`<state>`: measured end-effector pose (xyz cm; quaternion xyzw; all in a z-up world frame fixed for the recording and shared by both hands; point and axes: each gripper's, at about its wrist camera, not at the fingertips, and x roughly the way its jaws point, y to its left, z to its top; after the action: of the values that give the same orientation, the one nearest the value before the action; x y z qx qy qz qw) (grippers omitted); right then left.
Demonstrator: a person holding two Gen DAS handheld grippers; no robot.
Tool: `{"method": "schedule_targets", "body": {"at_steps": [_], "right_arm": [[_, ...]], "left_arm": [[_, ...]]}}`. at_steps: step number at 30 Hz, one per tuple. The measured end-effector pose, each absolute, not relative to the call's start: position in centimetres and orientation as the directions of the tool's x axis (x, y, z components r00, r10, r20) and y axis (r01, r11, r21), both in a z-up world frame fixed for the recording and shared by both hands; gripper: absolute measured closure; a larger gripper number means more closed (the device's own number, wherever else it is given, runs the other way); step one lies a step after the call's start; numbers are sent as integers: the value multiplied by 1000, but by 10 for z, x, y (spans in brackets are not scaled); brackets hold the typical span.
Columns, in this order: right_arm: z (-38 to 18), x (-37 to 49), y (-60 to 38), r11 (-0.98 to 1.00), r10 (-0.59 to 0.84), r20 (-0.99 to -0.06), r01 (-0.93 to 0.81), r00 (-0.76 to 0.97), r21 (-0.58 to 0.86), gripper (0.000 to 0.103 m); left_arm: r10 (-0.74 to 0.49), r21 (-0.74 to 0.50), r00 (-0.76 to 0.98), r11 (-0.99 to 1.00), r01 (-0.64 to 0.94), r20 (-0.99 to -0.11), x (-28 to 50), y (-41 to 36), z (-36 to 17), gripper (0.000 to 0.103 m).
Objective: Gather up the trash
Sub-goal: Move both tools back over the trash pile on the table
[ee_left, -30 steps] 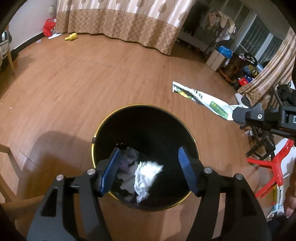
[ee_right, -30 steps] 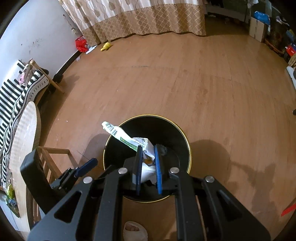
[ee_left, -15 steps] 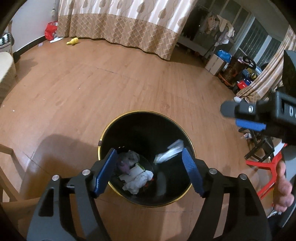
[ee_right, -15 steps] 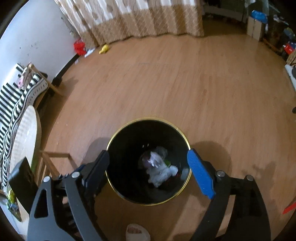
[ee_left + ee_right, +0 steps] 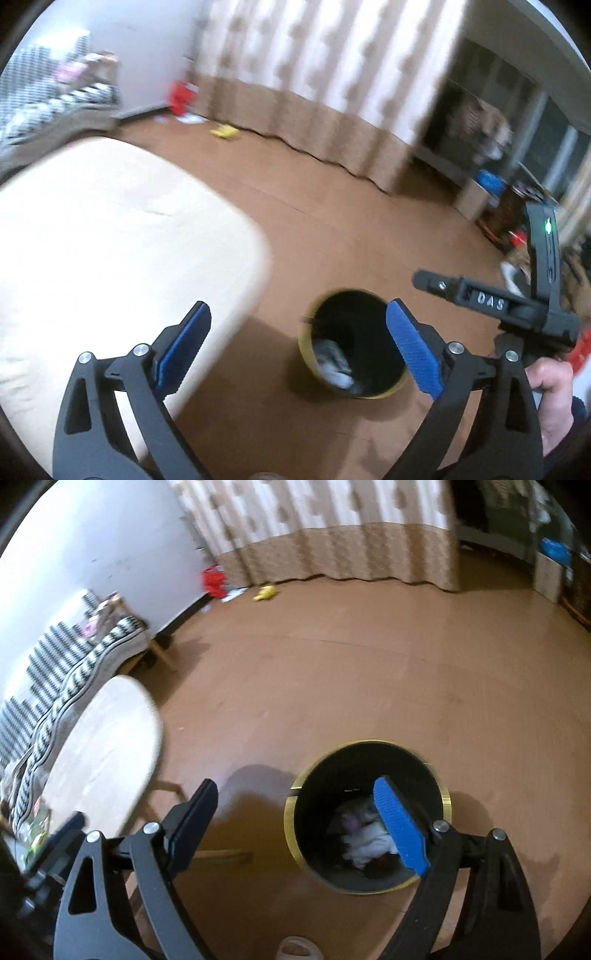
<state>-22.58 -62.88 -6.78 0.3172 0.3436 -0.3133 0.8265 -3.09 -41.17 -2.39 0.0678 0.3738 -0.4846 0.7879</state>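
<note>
A black trash bin with a gold rim (image 5: 310,354) (image 5: 446,798) stands on the wooden floor and holds crumpled white paper and wrappers (image 5: 334,360) (image 5: 364,840). My left gripper (image 5: 297,350) is open and empty, raised above and left of the bin. My right gripper (image 5: 299,825) is open and empty, above the bin's left side. It also shows at the right of the left wrist view (image 5: 480,299), held by a hand. Both views are blurred.
A round cream tabletop (image 5: 103,243) (image 5: 107,734) lies to the left of the bin. A striped sofa (image 5: 70,661) stands along the left wall. A red bag (image 5: 213,581) and a yellow item (image 5: 265,592) lie on the floor by the curtain (image 5: 332,535).
The right gripper opened and dropped the green-and-white wrapper into the bin. Both grippers then lifted away and swung left, bringing the tabletop into view.
</note>
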Motion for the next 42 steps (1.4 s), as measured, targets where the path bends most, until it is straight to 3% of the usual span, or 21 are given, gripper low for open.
{"method": "schedule_targets", "body": {"at_steps": [10, 19, 25, 29, 38, 42], "right_arm": [[-35, -79, -479, 852, -63, -735, 419, 675, 312, 19], [-25, 3, -319, 956, 143, -736, 101, 662, 276, 23], [-36, 47, -241, 952, 269, -742, -51, 613, 303, 36], [-38, 63, -204, 949, 307, -745, -128, 592, 289, 39], [-50, 100, -150, 958, 282, -776, -201, 564, 203, 46], [-55, 107, -149, 957, 284, -785, -211, 550, 199, 57]], "left_arm": [[-446, -73, 616, 843, 533, -649, 40, -191, 12, 8], [-218, 83, 718, 930, 359, -661, 65, -34, -5, 8], [-225, 94, 704, 919, 383, -674, 73, 0, -28, 8], [-231, 82, 679, 915, 396, -697, 84, -1, -42, 8], [-261, 22, 646, 918, 396, -717, 97, 12, -52, 8], [-261, 22, 646, 918, 396, -717, 102, 14, -53, 8]]}}
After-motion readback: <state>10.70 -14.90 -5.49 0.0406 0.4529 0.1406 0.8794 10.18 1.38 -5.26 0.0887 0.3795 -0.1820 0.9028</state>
